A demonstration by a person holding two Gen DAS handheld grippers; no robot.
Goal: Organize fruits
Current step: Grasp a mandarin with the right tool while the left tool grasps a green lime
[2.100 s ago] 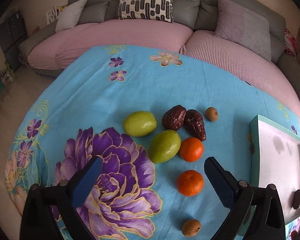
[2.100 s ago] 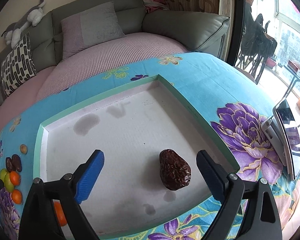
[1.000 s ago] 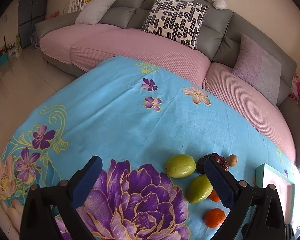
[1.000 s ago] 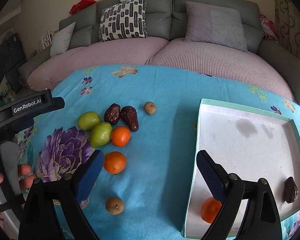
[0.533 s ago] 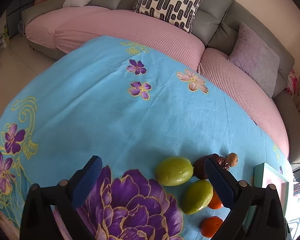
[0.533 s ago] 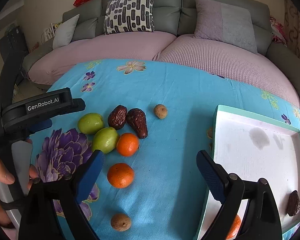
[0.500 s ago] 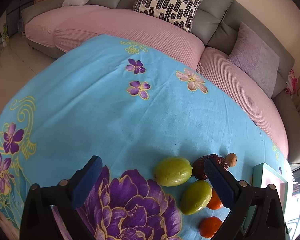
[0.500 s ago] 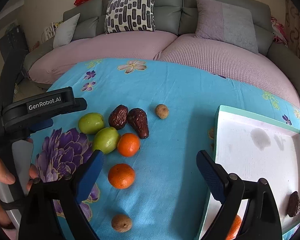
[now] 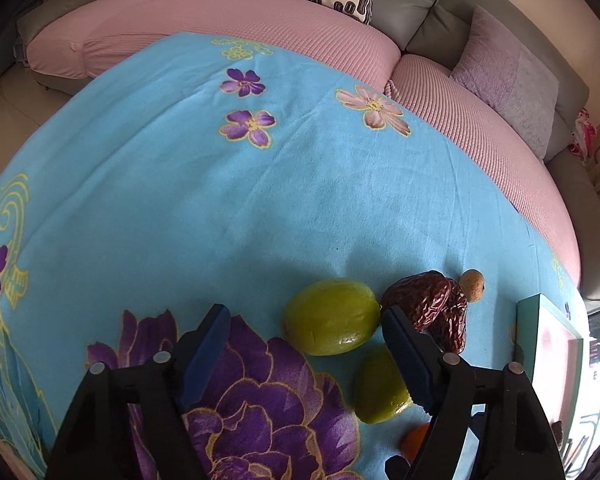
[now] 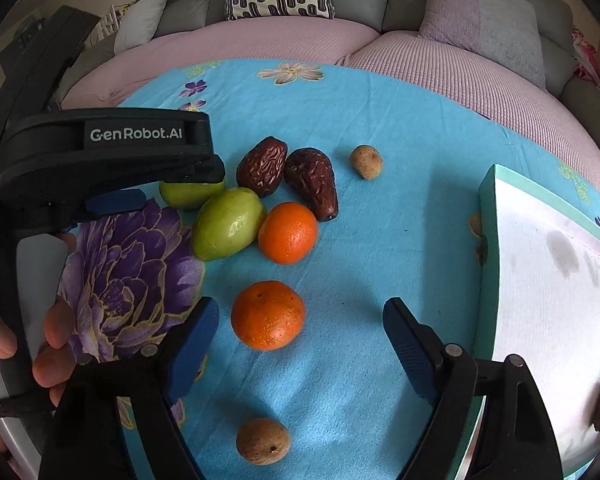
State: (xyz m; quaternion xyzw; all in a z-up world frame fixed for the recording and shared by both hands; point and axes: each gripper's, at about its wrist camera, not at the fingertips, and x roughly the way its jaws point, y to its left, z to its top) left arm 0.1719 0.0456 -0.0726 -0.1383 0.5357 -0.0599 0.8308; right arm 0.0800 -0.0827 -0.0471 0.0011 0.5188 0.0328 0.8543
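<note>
The tray [image 10: 485,264] sat on the right of the worktop [image 10: 400,128]. The right hand-held gripper [image 10: 300,334] was spread wide and empty over the near orange [image 10: 267,315], likely the next fruit to pick. It looked round, with no long side. The left hand-held gripper [image 9: 306,346] was spread too, by a green fruit [image 9: 331,317] lying sideways.

fuzzy matt tablecloth [image 10: 380,128], wrinkled glossy dates [image 10: 262,166], dimpled orange [image 10: 268,315], smooth green fruit [image 9: 331,317]
</note>
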